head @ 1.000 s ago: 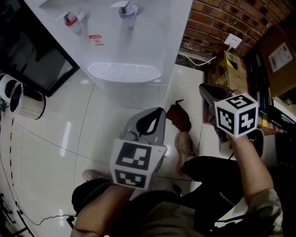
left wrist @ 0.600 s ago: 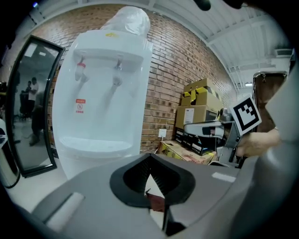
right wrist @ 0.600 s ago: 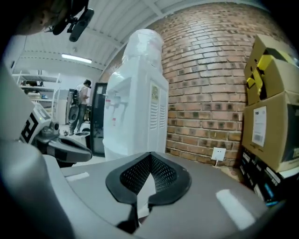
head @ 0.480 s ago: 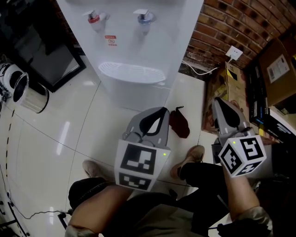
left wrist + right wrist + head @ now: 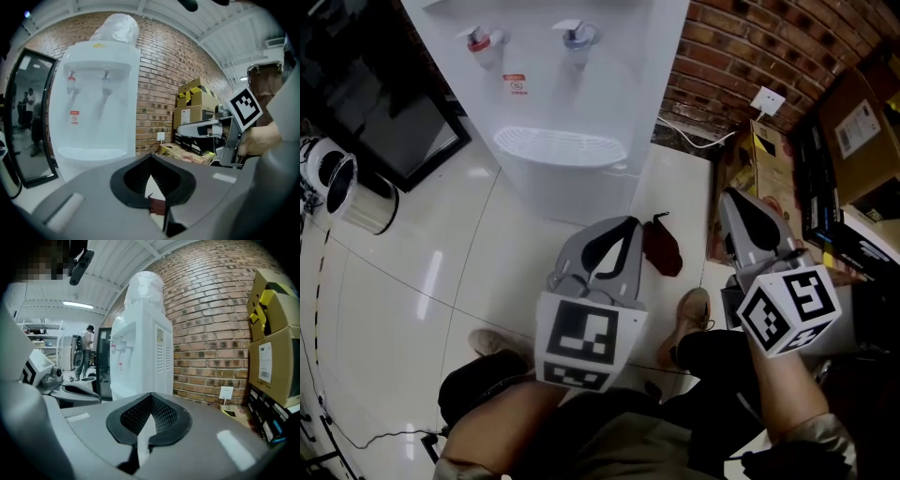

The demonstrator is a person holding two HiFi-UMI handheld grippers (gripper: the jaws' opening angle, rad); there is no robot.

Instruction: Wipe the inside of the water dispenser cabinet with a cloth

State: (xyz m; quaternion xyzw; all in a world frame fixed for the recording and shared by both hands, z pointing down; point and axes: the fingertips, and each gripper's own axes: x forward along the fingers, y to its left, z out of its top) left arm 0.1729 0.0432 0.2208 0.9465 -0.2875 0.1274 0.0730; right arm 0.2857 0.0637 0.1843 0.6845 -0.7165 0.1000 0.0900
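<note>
Faces the water dispenser [image 5: 572, 84] at 12 o'clock in the head view, with the cloth [image 5: 662, 247] lying loose on the floor [image 5: 441, 244], just at 3 o'clock of the left hand-held gripper [image 5: 624, 225] and not gripped. Shows in the left gripper view only as a red scrap low behind the jaws.

Holds the left jaws pressed together on nothing. Holds the right hand-held gripper [image 5: 734, 199] the same way, jaws together and empty.

Since a second ago: has swung the right hand-held gripper round, marker cube now toward 5 o'clock and jaws aimed at 12 o'clock toward the brick wall [image 5: 741, 56]. Has barely shifted the left. Has drawn the shoe [image 5: 692, 319] back from the cloth.

Probably means no wiping yet. Still calls for opening a hand-held gripper, picking up the cloth and getting into the cabinet, not made out here.
</note>
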